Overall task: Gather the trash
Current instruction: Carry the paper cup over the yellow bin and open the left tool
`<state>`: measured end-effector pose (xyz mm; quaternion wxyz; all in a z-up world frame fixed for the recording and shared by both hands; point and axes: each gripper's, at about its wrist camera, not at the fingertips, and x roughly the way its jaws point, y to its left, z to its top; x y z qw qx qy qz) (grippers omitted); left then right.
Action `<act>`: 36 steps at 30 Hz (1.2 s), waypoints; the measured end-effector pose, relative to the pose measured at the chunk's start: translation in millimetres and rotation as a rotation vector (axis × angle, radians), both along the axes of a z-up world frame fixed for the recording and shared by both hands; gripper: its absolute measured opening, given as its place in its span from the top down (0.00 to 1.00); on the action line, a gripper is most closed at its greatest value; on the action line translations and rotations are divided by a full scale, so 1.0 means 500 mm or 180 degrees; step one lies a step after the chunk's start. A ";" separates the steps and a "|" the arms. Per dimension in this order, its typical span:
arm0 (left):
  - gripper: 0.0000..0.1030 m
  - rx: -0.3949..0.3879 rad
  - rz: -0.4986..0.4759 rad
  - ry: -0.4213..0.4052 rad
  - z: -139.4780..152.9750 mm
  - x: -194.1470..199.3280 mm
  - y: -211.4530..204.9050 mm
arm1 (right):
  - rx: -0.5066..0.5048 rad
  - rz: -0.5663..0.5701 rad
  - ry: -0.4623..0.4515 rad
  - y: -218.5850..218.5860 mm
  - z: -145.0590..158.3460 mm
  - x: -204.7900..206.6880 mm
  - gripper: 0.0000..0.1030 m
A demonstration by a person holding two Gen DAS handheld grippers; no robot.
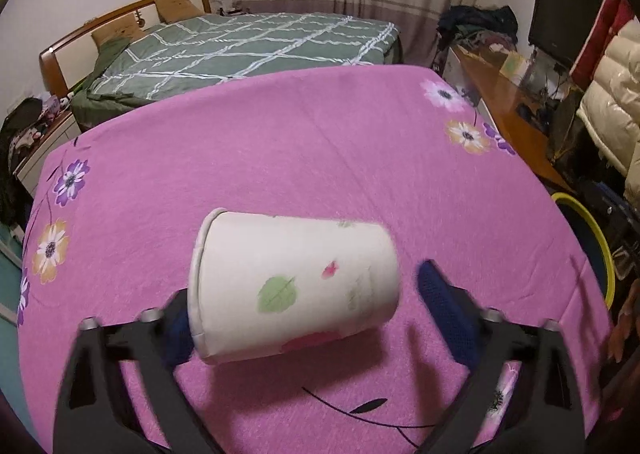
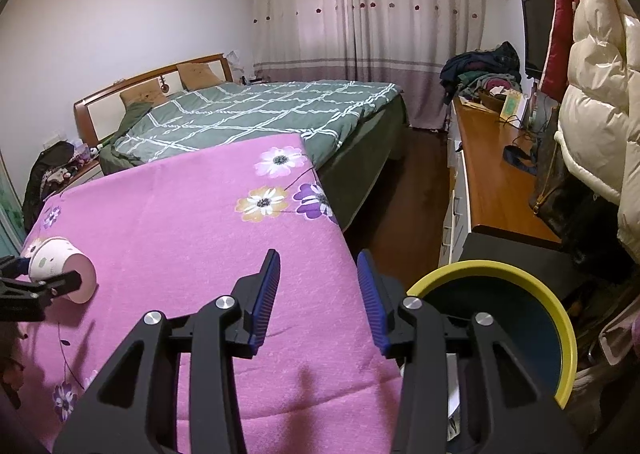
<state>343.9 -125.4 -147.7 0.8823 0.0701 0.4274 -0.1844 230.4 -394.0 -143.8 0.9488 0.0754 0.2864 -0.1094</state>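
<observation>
A white paper cup (image 1: 292, 286) with leaf and flower prints lies on its side on the pink flowered tablecloth (image 1: 280, 142). My left gripper (image 1: 304, 294) straddles it end to end. The left blue pad (image 1: 180, 330) sits at one end of the cup, and the right pad (image 1: 436, 294) stands a small gap off the other, so the jaws are open. The right wrist view shows the same cup (image 2: 52, 258) at far left, mouth toward the camera, with the left gripper (image 2: 40, 272) around it. My right gripper (image 2: 317, 255) hovers open and empty over the table's right edge.
A dark bin with a yellow rim (image 2: 496, 266) stands on the floor just right of the table, also seen as the bin rim (image 1: 596, 230). Behind the table is a green checked bed (image 2: 256, 114). A wooden sideboard (image 2: 492, 182) and hanging coats line the right wall.
</observation>
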 end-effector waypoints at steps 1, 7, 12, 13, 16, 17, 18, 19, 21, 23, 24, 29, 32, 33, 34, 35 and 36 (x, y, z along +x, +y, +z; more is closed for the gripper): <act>0.25 0.0004 -0.0005 0.0034 -0.002 0.002 -0.001 | 0.0021 0.0002 -0.0028 -0.003 0.001 -0.003 0.62; 0.36 -0.0042 -0.0007 -0.0044 0.030 -0.014 -0.024 | 0.0065 0.0033 -0.0112 -0.019 0.006 -0.049 0.62; 0.41 -0.0100 -0.0193 -0.0115 0.064 -0.033 -0.077 | 0.0092 -0.0044 -0.0149 -0.055 0.016 -0.109 0.62; 0.44 -0.0103 -0.0247 -0.0118 0.069 -0.038 -0.093 | 0.0122 -0.0074 -0.0173 -0.069 0.020 -0.126 0.62; 0.55 -0.0073 -0.0390 -0.0105 0.073 -0.049 -0.136 | 0.0127 -0.0144 -0.0230 -0.095 0.029 -0.157 0.62; 0.59 -0.0031 -0.0442 -0.0101 0.073 -0.054 -0.154 | 0.0132 -0.0155 -0.0240 -0.101 0.031 -0.163 0.62; 0.62 -0.0005 -0.0464 -0.0107 0.072 -0.058 -0.165 | 0.0139 -0.0169 -0.0246 -0.106 0.031 -0.169 0.62; 0.62 0.0019 -0.0478 -0.0121 0.072 -0.061 -0.174 | 0.0149 -0.0185 -0.0252 -0.114 0.033 -0.175 0.62; 0.68 0.0058 -0.0506 -0.0139 0.074 -0.066 -0.189 | 0.0160 -0.0207 -0.0259 -0.121 0.032 -0.180 0.62; 0.76 0.0115 -0.0520 -0.0154 0.075 -0.070 -0.199 | 0.0179 -0.0220 -0.0256 -0.129 0.030 -0.185 0.62; 0.88 0.0142 -0.0525 -0.0140 0.074 -0.070 -0.202 | 0.0188 -0.0221 -0.0257 -0.131 0.029 -0.187 0.62; 0.95 0.0244 -0.0515 -0.0173 0.072 -0.073 -0.209 | 0.0190 -0.0235 -0.0272 -0.138 0.033 -0.195 0.62; 0.96 0.0214 -0.0550 -0.0236 0.084 -0.084 -0.217 | 0.0141 -0.0267 -0.0306 -0.144 0.043 -0.211 0.62; 0.96 0.0195 -0.0585 -0.0258 0.092 -0.089 -0.224 | 0.0124 -0.0286 -0.0315 -0.147 0.046 -0.219 0.62; 0.96 0.0176 -0.0628 -0.0282 0.101 -0.095 -0.234 | 0.0118 -0.0297 -0.0320 -0.151 0.048 -0.225 0.62; 0.96 0.0161 -0.0665 -0.0293 0.108 -0.099 -0.240 | 0.0115 -0.0312 -0.0325 -0.156 0.050 -0.233 0.62; 0.96 0.0134 -0.0727 -0.0305 0.118 -0.106 -0.253 | 0.0105 -0.0332 -0.0328 -0.161 0.054 -0.240 0.62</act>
